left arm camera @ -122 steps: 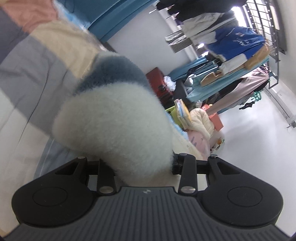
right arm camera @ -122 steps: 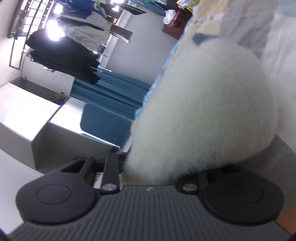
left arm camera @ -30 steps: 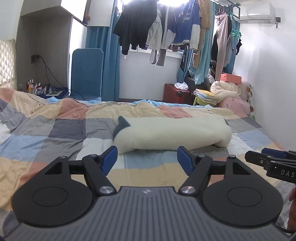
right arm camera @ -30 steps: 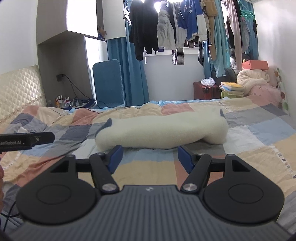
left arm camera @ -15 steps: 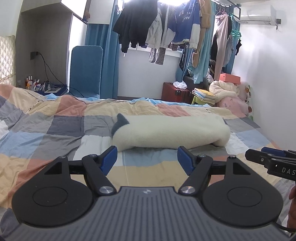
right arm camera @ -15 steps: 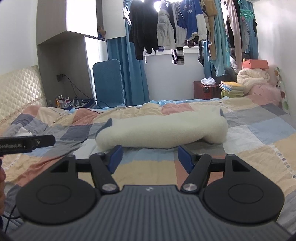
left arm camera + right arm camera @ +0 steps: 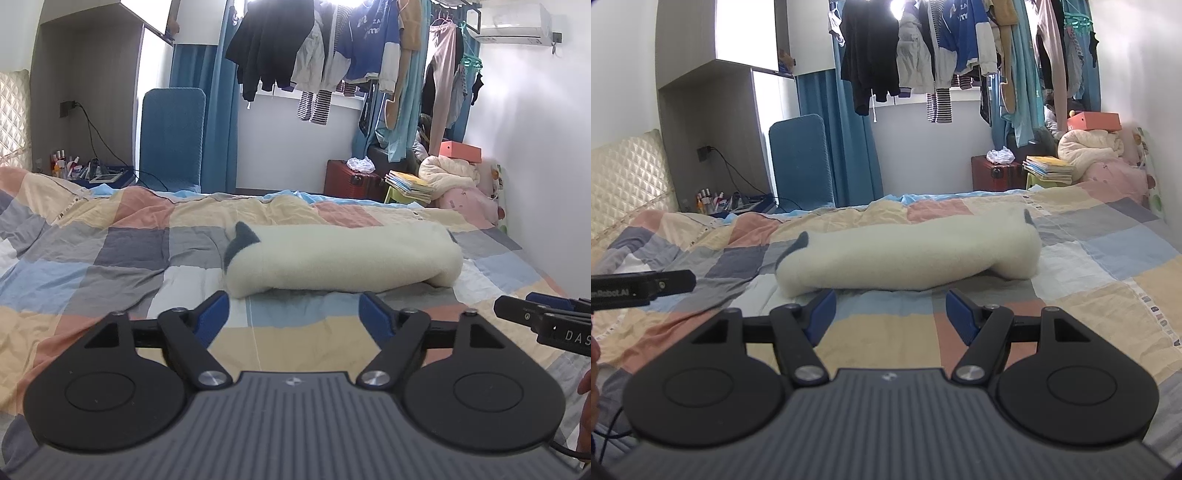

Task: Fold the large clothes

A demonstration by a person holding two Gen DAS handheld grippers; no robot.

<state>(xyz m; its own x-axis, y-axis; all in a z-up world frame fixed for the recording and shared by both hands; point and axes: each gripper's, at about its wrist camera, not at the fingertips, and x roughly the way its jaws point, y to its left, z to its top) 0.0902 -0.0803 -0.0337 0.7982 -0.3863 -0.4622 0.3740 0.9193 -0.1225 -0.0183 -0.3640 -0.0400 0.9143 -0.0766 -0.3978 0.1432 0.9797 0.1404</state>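
Looks like the folding part is pretty much wrapped up here: the fluffy cream garment (image 7: 340, 258) is lying as a long, thick folded bundle across the middle of the checked bedspread (image 7: 110, 251), with a little grey-blue corner poking up at its left end, and nobody's touching it. Both tools are pulled back to the near side of the bed, well short of the bundle. The left gripper (image 7: 293, 314) has its blue pads spread apart with nothing between them, and its jaws have just been opening a bit wider; the right gripper (image 7: 890, 310) is also released, empty, only bedspread showing in the gap. Both point slightly downward toward the bed and sit side by side, each one's tip peeking into the other's view at the edge. My guess is the next move is either one more fold to shorten that long roll, which would mean reaching forward and grabbing an end with each tool, or just leaving it as done. The thing looks squishy and thick, so any grip would need a deep bite
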